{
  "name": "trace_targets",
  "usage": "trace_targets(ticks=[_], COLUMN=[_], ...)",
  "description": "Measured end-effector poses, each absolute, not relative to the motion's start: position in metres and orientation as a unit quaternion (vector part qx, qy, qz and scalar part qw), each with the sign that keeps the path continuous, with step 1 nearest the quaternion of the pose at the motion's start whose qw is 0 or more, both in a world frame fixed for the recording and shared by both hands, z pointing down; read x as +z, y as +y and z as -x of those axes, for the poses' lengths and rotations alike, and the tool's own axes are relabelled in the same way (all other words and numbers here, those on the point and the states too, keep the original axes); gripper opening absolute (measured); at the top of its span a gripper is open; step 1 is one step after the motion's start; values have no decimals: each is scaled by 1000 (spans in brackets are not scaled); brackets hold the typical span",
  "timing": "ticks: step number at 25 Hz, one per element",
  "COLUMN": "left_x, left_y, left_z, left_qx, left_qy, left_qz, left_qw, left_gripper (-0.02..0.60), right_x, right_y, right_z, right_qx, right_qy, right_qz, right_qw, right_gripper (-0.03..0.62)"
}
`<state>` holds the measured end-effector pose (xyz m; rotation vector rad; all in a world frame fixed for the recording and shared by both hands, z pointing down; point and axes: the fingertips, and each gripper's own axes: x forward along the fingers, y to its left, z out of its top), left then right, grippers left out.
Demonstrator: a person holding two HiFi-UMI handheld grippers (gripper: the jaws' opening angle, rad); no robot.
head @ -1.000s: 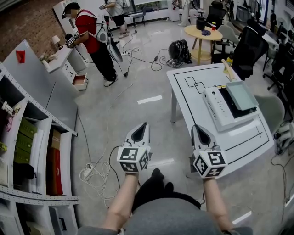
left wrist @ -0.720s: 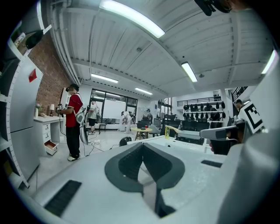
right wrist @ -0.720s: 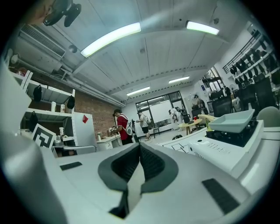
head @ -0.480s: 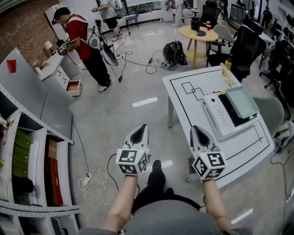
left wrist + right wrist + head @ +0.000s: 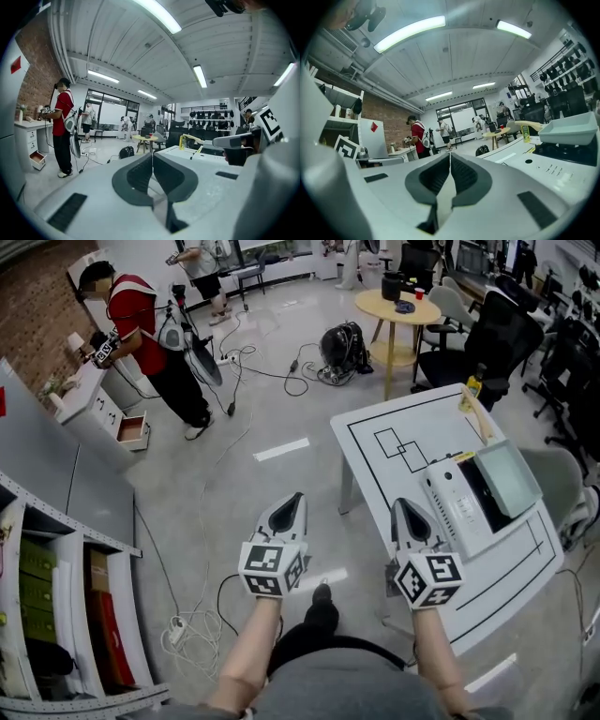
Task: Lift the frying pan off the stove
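A pale green square frying pan (image 5: 507,475) with a long wooden handle (image 5: 477,415) sits on a white stove (image 5: 462,506) on the white table (image 5: 375,465) at the right. In the right gripper view the pan (image 5: 569,130) rests on the stove (image 5: 543,164) ahead and to the right. My left gripper (image 5: 292,501) hovers over the floor, left of the table, shut and empty. My right gripper (image 5: 403,506) is at the table's near edge, short of the stove, also shut and empty. Both show jaws pressed together in their own views: left gripper (image 5: 152,153), right gripper (image 5: 450,155).
A person in red (image 5: 141,329) stands at a white cabinet at the far left. Metal shelving (image 5: 56,587) fills the left side. Cables (image 5: 192,624) lie on the floor. A round yellow table (image 5: 397,306), a black bag (image 5: 342,339) and office chairs (image 5: 492,338) stand beyond.
The head view has drifted, so the table and stove sit slightly lower right and the person in red further left. Both grippers keep their place in the view, still shut.
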<state>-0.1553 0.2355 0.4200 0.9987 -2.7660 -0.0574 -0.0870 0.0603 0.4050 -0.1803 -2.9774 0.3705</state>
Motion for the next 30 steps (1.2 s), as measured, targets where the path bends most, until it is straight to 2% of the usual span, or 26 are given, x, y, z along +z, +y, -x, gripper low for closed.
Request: trace_targets(ticks=[7, 14, 30], left_x=[416, 422, 423], left_y=[214, 179, 15], left_z=[226, 263, 266], left_qx=[-29, -26, -17], left_qy=[-917, -893, -820], left_qz=[-384, -436, -560], left_qw=[103, 108, 117], left_gripper=[6, 6, 6], right_x=[398, 397, 384], right_y=[39, 12, -106], right_z=[134, 154, 105], right_qx=[136, 135, 137], right_qy=[-989, -989, -972], right_qz=[10, -43, -188], right_qw=[60, 51, 21], right_gripper=[3, 5, 4])
